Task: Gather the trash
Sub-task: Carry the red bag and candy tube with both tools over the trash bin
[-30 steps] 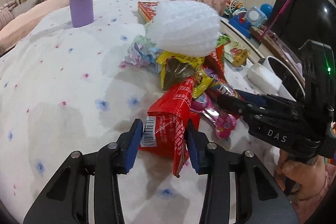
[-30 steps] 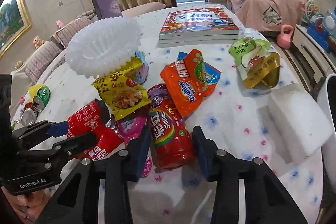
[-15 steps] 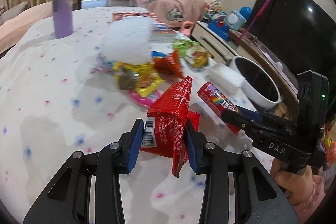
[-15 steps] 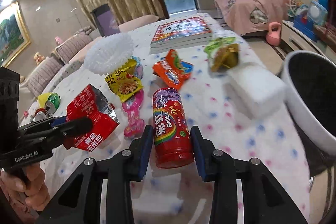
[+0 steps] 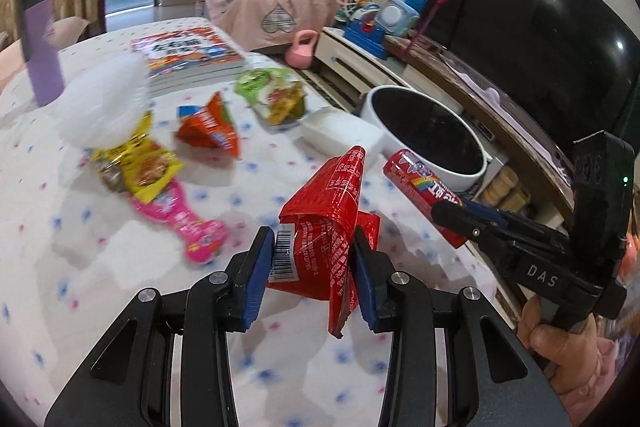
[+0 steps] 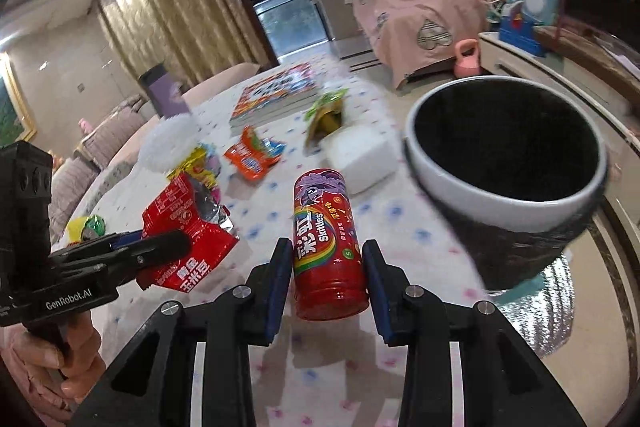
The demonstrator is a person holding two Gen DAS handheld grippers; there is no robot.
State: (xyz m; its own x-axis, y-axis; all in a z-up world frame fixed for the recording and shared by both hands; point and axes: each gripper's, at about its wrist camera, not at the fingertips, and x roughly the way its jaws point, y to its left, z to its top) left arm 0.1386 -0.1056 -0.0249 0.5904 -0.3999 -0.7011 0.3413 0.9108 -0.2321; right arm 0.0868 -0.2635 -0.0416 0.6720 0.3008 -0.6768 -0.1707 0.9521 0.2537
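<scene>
My left gripper (image 5: 312,251) is shut on a crumpled red snack wrapper (image 5: 324,223), held above the flowered tablecloth (image 5: 80,267). My right gripper (image 6: 326,263) is shut on a red Skittles tube (image 6: 326,239), also lifted off the table. Each gripper shows in the other's view: the right gripper (image 5: 452,215) with the tube (image 5: 420,183) at the left view's right side, the left gripper (image 6: 168,243) with the wrapper (image 6: 184,227) at the right view's left side. A white-rimmed black bin (image 6: 508,163) stands just right of the tube, past the table's edge.
On the table lie a pink wrapper (image 5: 180,219), a yellow packet (image 5: 136,163), an orange packet (image 5: 212,131), a green packet (image 5: 272,95), a white foam block (image 5: 344,135), a white foam net (image 5: 104,103), books (image 5: 188,55) and a purple bottle (image 5: 40,43). A TV (image 5: 540,39) stands at the right.
Both grippers rose off the wrapper pile with their loads and swung right towards the bin, which now looms large in the right wrist view. The grips held.
</scene>
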